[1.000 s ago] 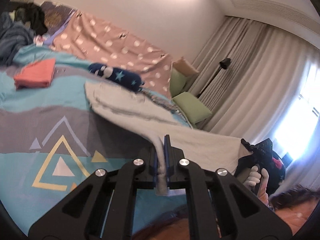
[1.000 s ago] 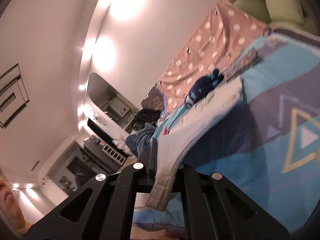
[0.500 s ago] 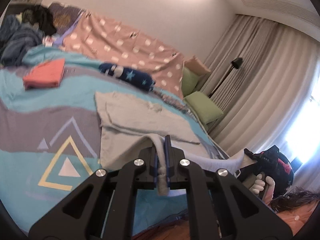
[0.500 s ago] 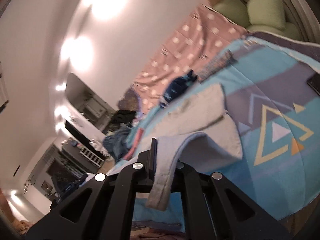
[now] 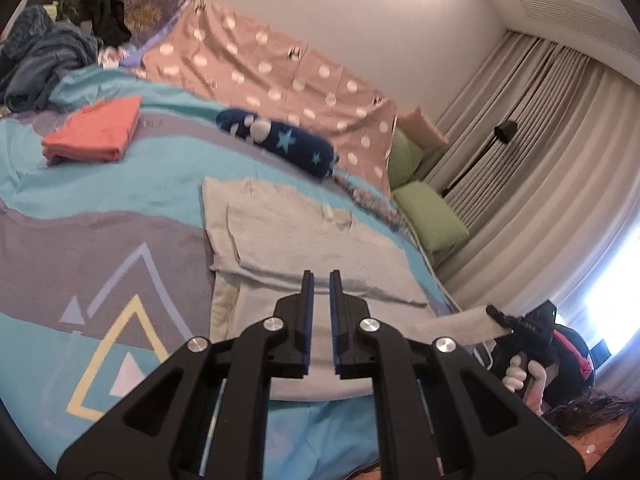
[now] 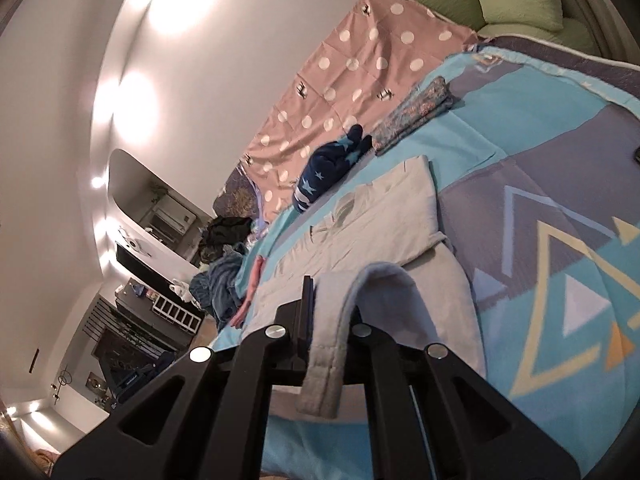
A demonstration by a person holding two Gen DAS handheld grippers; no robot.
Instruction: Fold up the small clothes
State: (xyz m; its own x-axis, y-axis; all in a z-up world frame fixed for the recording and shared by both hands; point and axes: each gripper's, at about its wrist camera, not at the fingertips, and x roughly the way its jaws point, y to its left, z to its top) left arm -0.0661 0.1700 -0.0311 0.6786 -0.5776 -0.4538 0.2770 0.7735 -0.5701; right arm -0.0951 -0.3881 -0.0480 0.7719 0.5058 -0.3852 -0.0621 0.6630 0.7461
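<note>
**Laying the last corner flat**

Bedding in turquoise and grey, printed with triangles, serves as the folding surface [image 5: 100, 208], with a pink dotted sheet [image 5: 272, 76] behind it and a folded coral garment [image 5: 94, 130] set well apart to one side. On the cover lies the grey garment [image 5: 304, 236], partly doubled over on itself. Over it sits the left gripper [image 5: 320, 312], its fingers narrowly parted with nothing between them, so that side of the cloth looks laid down. On the other side the right gripper [image 6: 326, 320] pinches a hem of the same grey garment [image 6: 360, 248], which arches up out of the jaws and hangs slightly below them.

To finish this fold well, the right side should probably be carried low over the cloth and lowered until its edge lines up with the one the left has set down, then let go only once the fabric rests flat. Pulling sideways risks dragging the layers underneath askew. A smoothing pass afterwards would help, since a soft ridge shows along the fold
</note>
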